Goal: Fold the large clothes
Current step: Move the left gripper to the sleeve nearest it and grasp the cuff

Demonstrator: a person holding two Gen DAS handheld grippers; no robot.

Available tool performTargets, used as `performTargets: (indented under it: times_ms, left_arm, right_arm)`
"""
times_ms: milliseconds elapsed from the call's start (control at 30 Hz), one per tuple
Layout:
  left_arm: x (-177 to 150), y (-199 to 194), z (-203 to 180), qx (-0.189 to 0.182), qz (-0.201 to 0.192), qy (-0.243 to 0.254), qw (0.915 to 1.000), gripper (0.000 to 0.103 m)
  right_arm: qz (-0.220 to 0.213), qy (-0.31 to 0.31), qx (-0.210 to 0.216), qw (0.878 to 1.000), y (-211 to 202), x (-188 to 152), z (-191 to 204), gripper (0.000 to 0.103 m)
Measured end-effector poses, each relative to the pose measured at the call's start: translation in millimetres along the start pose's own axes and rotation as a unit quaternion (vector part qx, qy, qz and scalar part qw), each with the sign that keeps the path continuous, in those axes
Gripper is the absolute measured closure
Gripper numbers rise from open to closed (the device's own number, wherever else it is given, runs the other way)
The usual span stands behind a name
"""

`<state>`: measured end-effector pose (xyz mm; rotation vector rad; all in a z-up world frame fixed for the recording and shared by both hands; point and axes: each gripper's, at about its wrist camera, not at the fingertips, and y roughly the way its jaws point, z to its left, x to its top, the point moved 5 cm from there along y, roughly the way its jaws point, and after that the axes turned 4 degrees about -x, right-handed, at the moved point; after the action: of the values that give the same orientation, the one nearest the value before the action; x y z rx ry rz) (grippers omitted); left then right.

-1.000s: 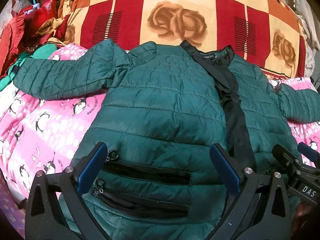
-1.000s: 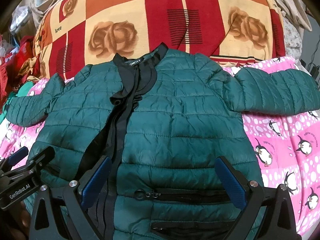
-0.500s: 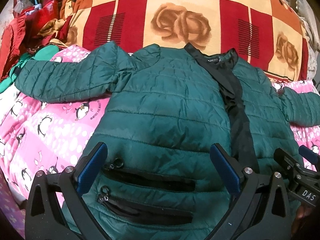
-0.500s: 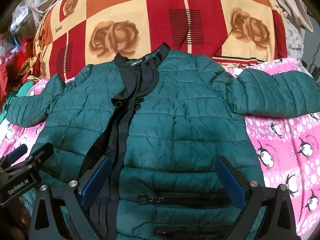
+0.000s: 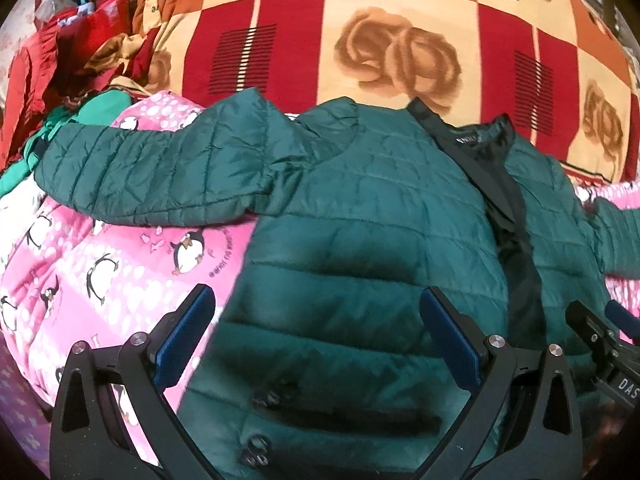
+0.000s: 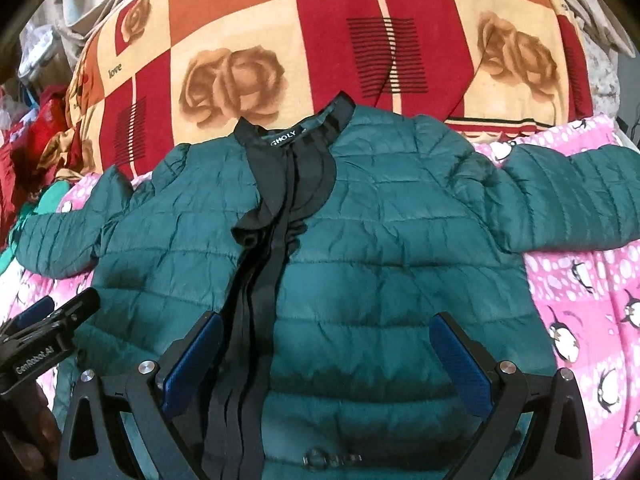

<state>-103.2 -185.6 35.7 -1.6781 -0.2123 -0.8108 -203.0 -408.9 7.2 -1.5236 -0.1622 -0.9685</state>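
While both grippers hang low over the hem with jaws wide apart and nothing between them, the left gripper (image 5: 316,344) above one front panel and the right gripper (image 6: 326,360) above the other, no fold looks made yet. Beyond them the green jacket (image 6: 360,248) lies face up on the pink penguin blanket (image 5: 100,276), black zip strip (image 6: 260,280) closed, both sleeves spread sideways, collar reaching the rose-patterned quilt (image 6: 320,40); sleeves and body remain to fold.
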Motion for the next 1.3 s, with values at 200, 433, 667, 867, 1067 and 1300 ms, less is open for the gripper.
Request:
performTargets:
  times_ms: [200, 433, 667, 867, 1067, 1300]
  left_arm:
    - [16, 10, 26, 0.012, -0.001, -0.017, 0.9998, 0.001]
    - [30, 28, 65, 0.018, 0.01, -0.064, 0.9977, 0.001]
    - [49, 32, 123, 0.052, 0.002, -0.097, 0.994, 0.001]
    - [62, 34, 200, 0.095, -0.011, -0.163, 0.982, 0.001]
    - [68, 33, 267, 0.143, -0.01, -0.205, 0.9683, 0.001]
    - [79, 27, 324, 0.186, -0.03, -0.235, 0.9536, 0.001]
  right_arm:
    - [0.009, -0.007, -0.01, 1.0, 17, 12, 2, 0.0]
    - [0.012, 0.008, 0.013, 1.0, 38, 26, 12, 0.0]
    - [0.031, -0.01, 0.021, 0.999, 56, 24, 32, 0.0]
    - [0.036, -0.028, 0.02, 0.999, 60, 20, 41, 0.0]
    - [0.041, -0.044, 0.021, 0.998, 62, 19, 50, 0.0]
    - [0.045, -0.049, 0.025, 0.998, 62, 17, 54, 0.0]
